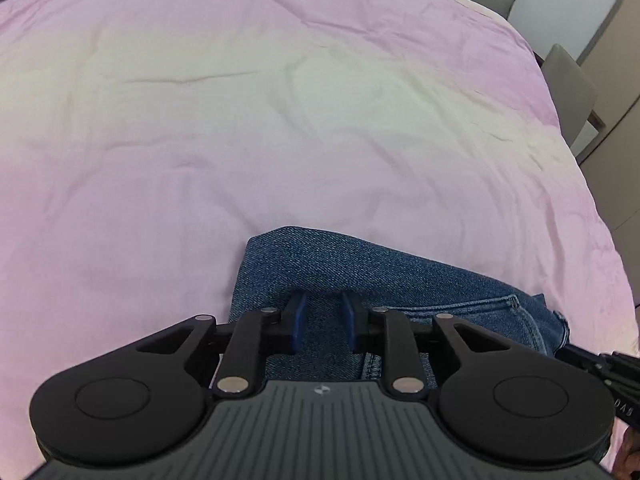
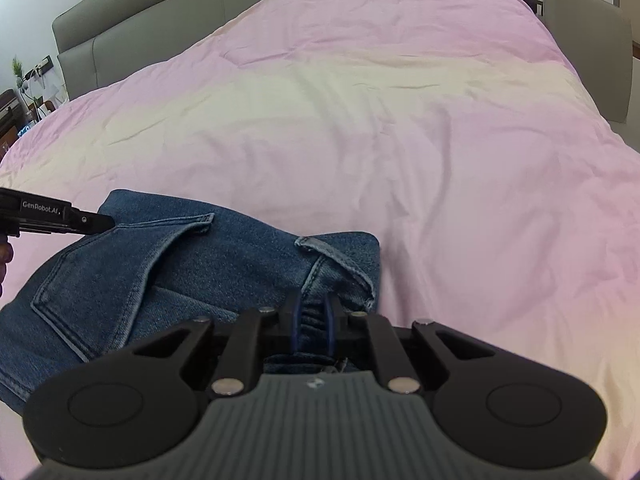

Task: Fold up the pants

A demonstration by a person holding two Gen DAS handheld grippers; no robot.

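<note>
Item: 1 jeans (image 2: 208, 264) on pink bedspread (image 2: 400, 120). My right gripper (image 2: 312, 320) pinches bunched denim; my left gripper (image 1: 323, 322) narrow, straddling fabric.

Both cameras sit just behind their own grippers and look forward and steeply down along the fingers, close over the near edge of a bed (image 1: 280, 100). The left wrist view faces the far right corner, with chairs (image 1: 568, 88) beyond. The right wrist view faces the grey headboard (image 2: 160, 20), far left. Both views share the jeans (image 2: 180, 272) and the pink cover (image 2: 400, 120).
</note>
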